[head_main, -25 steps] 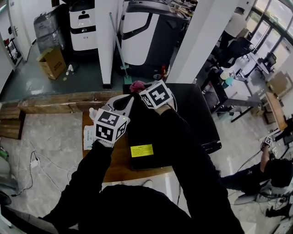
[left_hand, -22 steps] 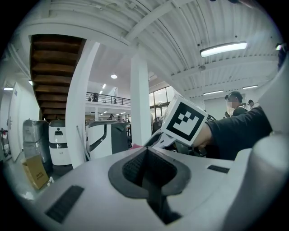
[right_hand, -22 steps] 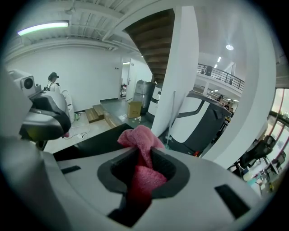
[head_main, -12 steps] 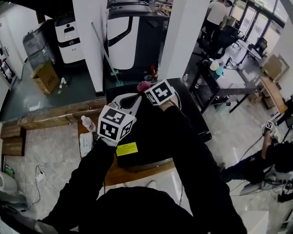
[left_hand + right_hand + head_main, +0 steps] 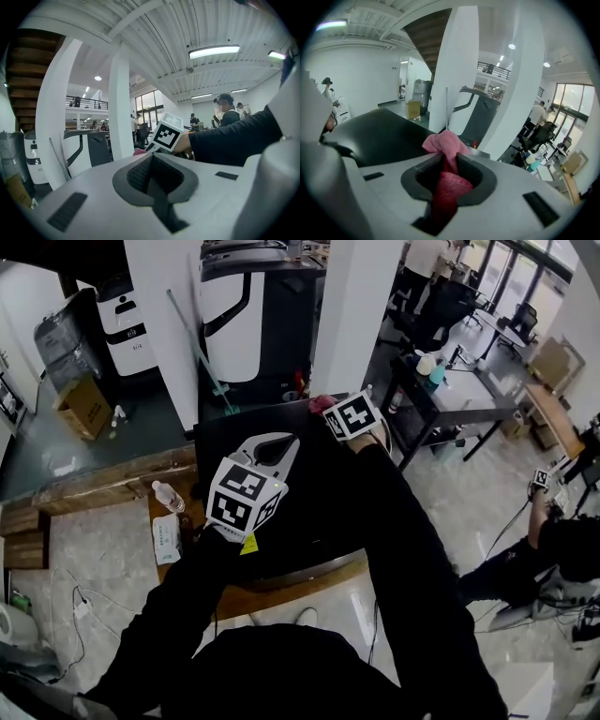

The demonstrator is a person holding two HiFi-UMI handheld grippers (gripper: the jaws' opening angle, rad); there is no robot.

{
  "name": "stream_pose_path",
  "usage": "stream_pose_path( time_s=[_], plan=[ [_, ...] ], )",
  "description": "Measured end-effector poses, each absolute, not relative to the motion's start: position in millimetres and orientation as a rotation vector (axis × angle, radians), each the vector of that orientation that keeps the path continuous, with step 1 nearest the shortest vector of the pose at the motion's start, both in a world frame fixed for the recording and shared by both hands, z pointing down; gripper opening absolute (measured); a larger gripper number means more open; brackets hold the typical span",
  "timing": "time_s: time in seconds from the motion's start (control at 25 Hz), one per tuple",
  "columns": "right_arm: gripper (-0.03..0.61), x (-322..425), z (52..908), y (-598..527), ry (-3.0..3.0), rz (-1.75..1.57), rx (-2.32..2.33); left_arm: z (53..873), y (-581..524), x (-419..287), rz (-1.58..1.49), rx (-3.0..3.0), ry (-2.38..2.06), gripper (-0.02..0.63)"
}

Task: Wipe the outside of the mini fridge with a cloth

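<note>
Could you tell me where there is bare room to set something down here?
The mini fridge top is bare at its far left corner, beyond the left gripper; the right gripper holds the cloth at the back edge. Left of the fridge, the wooden table is crowded by a water bottle and a white packet.

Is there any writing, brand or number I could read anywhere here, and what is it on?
Nothing can be read.
Yellow label on the black mini fridge: partly covered, print too small.
White packet beside the fridge: print blurred.
Marker cubes: black-and-white patterns, no words.
</note>
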State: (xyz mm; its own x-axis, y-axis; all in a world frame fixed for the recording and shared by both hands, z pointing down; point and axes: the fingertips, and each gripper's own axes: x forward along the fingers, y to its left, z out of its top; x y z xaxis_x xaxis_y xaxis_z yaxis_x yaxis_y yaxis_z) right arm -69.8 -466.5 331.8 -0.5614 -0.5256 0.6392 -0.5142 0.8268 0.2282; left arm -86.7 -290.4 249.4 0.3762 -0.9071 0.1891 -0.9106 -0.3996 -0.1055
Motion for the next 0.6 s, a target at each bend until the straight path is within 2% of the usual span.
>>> stream_pose_path(
  time_s=[0.28,0.6],
  plan=[
    [0.077,-32.0,324.3,-488.0,-2.259,-0.018,0.82,245.1,-285.7,-86.9,0.307,2.555,-1.764,0.006],
    [0.077,-44.0,239.3,-426.3,-2.466,-0.064,0.784,209.3,-253.4,-114.7,0.212,2.534,-1.907,0.006]
  ],
)
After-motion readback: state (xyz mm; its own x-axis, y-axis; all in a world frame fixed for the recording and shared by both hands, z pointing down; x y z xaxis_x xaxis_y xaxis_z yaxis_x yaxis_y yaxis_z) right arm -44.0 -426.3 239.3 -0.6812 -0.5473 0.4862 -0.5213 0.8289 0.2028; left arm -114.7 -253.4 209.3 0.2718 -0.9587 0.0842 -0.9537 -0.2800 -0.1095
